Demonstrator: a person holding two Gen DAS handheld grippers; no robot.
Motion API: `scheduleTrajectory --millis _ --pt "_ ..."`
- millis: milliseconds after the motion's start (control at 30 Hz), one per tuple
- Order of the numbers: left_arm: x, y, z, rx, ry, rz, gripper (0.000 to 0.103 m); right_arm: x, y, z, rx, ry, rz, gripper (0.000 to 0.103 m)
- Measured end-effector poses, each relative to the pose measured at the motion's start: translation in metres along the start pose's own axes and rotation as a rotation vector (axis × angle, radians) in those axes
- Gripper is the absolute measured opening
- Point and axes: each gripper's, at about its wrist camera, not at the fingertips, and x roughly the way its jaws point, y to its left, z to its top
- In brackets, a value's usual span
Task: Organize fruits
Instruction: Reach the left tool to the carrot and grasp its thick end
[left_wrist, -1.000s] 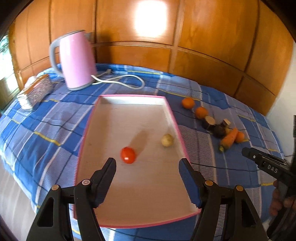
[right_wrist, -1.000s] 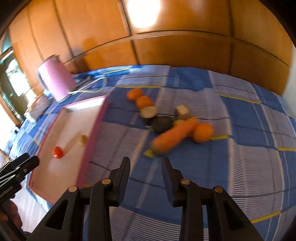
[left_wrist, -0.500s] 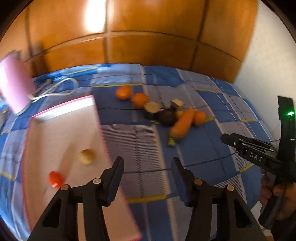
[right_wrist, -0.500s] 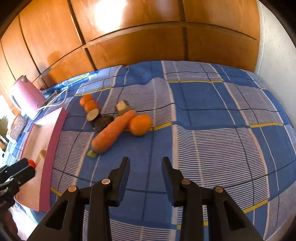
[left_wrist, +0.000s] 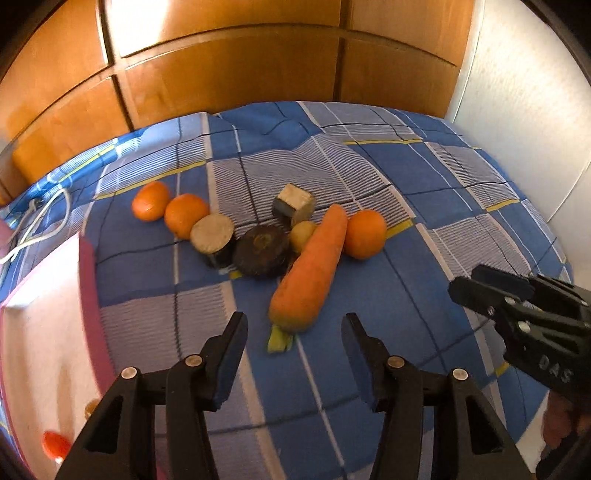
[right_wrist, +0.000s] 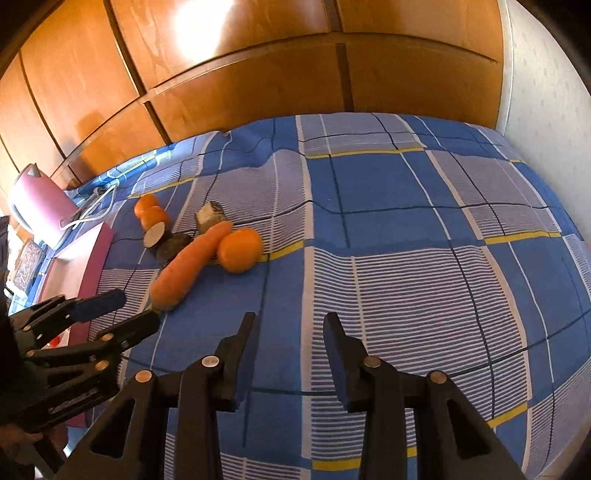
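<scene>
A large carrot (left_wrist: 310, 269) lies on the blue checked cloth with an orange (left_wrist: 365, 234) at its right, two oranges (left_wrist: 186, 215) at its left and dark cut root pieces (left_wrist: 261, 250) between. My left gripper (left_wrist: 293, 326) is open and empty, just short of the carrot's thick end. My right gripper (right_wrist: 289, 326) is open and empty over bare cloth, to the right of the carrot (right_wrist: 190, 265) and the orange (right_wrist: 240, 249). The pink-rimmed tray (left_wrist: 86, 280) at the left holds a red tomato (left_wrist: 55, 445).
A pink kettle (right_wrist: 38, 206) with a white cord (right_wrist: 94, 206) stands at the far left behind the tray (right_wrist: 98, 266). A wooden panel wall (right_wrist: 258, 74) runs along the back. A white wall (left_wrist: 517, 110) closes the right side.
My left gripper has swung right, from over the tray to in front of the carrot. My right gripper has turned right too, off the vegetables and over bare cloth. Both stay open.
</scene>
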Motion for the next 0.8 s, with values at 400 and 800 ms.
scheduleTrajectory --millis 400,800 --pt "0.022 0.002 0.001 -0.026 0.025 -0.042 0.036 0.009 -0.011 0.004 0.011 0.019 -0.008 0.037" --pt "-0.013 0.003 -0.055 -0.059 -0.002 -0.027 0.035 0.015 0.007 0.010 -0.027 0.031 0.039 0.036"
